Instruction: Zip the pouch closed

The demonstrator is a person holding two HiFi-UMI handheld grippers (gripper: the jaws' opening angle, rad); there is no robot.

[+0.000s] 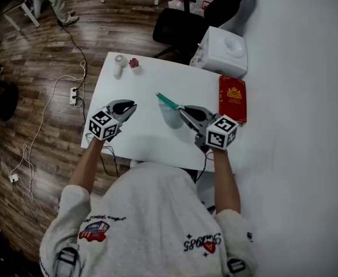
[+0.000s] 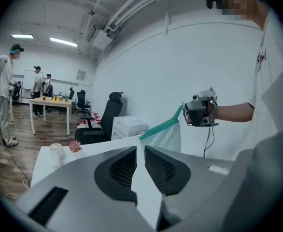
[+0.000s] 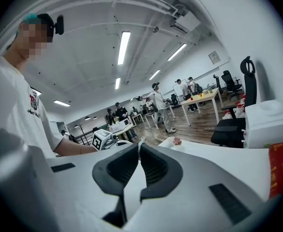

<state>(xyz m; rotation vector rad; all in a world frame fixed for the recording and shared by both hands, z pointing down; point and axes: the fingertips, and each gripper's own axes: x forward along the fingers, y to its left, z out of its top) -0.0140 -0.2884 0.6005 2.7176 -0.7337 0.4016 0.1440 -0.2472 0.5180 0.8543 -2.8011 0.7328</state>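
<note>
Right jaws pinch pouch [image 1: 170, 116], box [image 1: 225, 52], booklet [image 1: 232, 98] beyond

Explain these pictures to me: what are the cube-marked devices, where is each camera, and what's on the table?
No robot here: a person at a white table holds a two-jaw gripper in each hand; the patterned cubes are part of them. The top-down picture comes from a camera on the person's head; the other two from cameras riding on each gripper, looking along its jaws. The right gripper is shut on a corner of a mesh pouch with a teal zip. The left gripper, jaws slightly apart, holds nothing. Also on the table: a small white fan, a pink trinket and a red booklet.
</note>
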